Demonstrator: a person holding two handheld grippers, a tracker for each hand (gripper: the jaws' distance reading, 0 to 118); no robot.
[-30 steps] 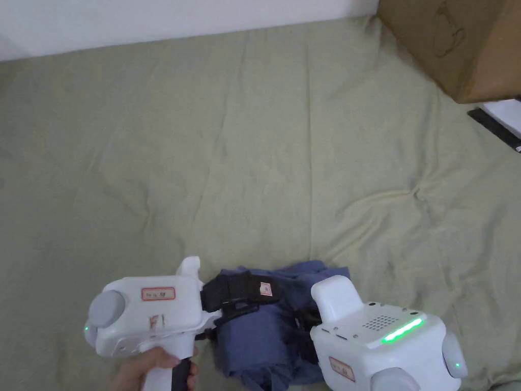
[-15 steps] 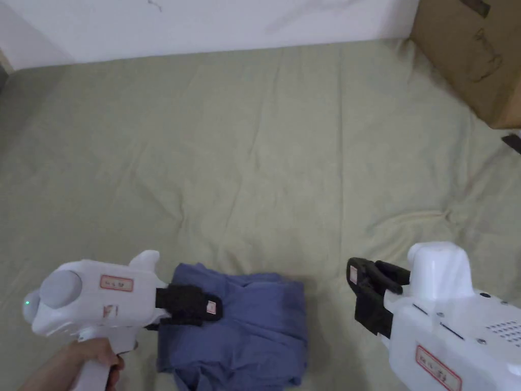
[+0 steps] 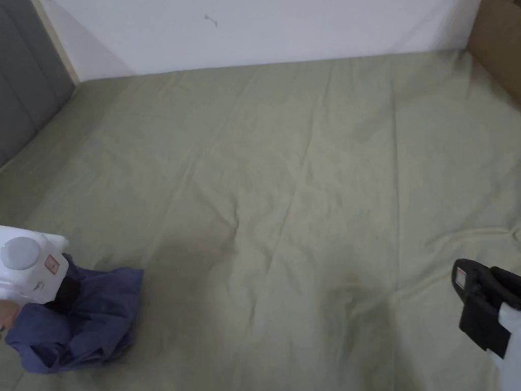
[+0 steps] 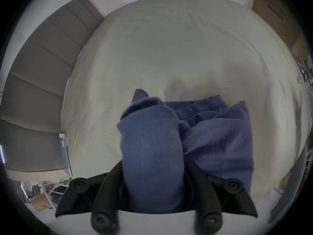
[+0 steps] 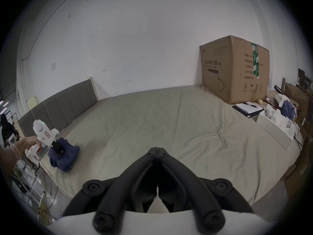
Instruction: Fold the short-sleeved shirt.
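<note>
A wide olive-green bedsheet (image 3: pixel 285 193) stretches to the white wall, cardboard box (image 5: pixel 235 69) in the far corner. The blue shirt (image 3: pixel 91 326) sits bunched at the bed's near left edge, the left gripper (image 4: pixel 152 154) clamped on a fold. The right gripper (image 5: pixel 157 151), jaws pressed together and empty, hovers well apart.

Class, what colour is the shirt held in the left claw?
Plain blue shirt, no pattern; clearest in the left gripper view.

Head view down over bed (image 3: pixel 305 203), gripper views low, sharing it
</note>
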